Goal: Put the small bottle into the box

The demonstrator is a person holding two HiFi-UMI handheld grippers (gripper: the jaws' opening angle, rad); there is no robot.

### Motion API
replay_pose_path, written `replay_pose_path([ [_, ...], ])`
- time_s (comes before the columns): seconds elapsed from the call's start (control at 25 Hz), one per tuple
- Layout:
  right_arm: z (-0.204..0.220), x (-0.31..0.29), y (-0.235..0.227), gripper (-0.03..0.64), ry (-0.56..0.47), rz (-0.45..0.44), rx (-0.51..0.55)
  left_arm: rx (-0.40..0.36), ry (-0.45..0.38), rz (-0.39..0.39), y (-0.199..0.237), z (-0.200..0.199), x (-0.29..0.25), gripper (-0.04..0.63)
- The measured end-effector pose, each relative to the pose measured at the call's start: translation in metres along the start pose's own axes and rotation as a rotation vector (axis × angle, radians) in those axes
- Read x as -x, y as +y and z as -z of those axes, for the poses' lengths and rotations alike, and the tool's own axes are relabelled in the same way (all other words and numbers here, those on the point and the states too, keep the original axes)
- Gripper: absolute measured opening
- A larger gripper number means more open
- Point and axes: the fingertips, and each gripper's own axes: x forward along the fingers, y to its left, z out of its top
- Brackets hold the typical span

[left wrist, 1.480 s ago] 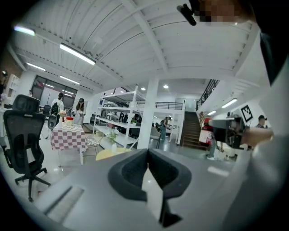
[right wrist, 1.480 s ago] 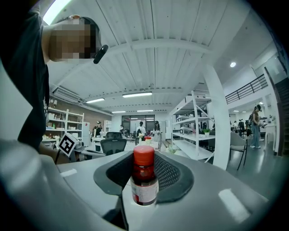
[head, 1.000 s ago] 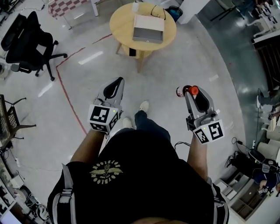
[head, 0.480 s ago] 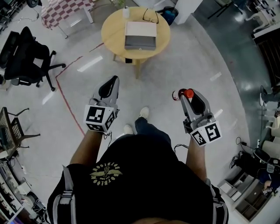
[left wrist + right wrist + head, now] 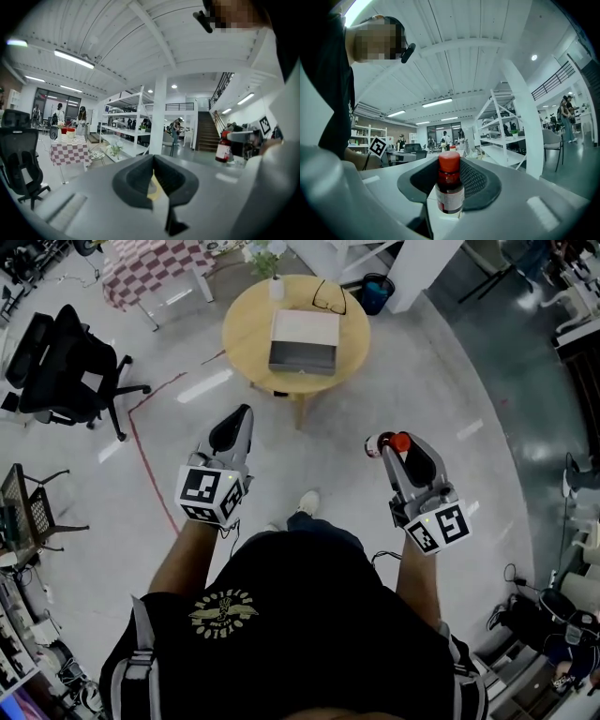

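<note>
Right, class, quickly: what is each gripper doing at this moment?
Left gripper: closed, holding nothing.
Right gripper: closed on the small bottle.

Right gripper (image 5: 396, 448) gripping small bottle (image 5: 382, 443), box (image 5: 303, 334) on round table (image 5: 248, 329) — left gripper (image 5: 239, 417) alongside

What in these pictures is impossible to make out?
- Inside of the box: head view, too far and small to tell whether it holds anything.
- Label print on the small bottle: blurred in the right gripper view, too small in the head view.
- The box in both gripper views: hidden behind the grey bodies of the left gripper and right gripper.
</note>
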Motion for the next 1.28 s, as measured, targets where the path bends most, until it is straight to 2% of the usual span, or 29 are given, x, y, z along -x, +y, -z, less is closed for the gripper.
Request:
replay_pose_path([
  [0.28, -0.017, -0.018, -0.032, 0.149, -0.029, -0.071, 0.007, 0.02, -0.042, -0.081, 0.006, -0.027, -0.011, 0.0],
  [0.48, -0.011, -0.027, -0.046, 0.149, -0.016, -0.097, 0.001, 0.029, -0.028, -0.14, 0.011, -0.022, -0.011, 0.0],
  [0.8, -0.001, -0.036, -0.053, 0.149, -0.007, -0.103, -0.029, 0.021, 0.004, -0.163, 0.018, -0.013, -0.008, 0.0],
  [1.28, 0.005, -0.067, -0.068, 0.149, 0.031, -0.087, -0.031, 0.049, 0.039, -0.129, 0.038, -0.002, -0.043, 0.0],
])
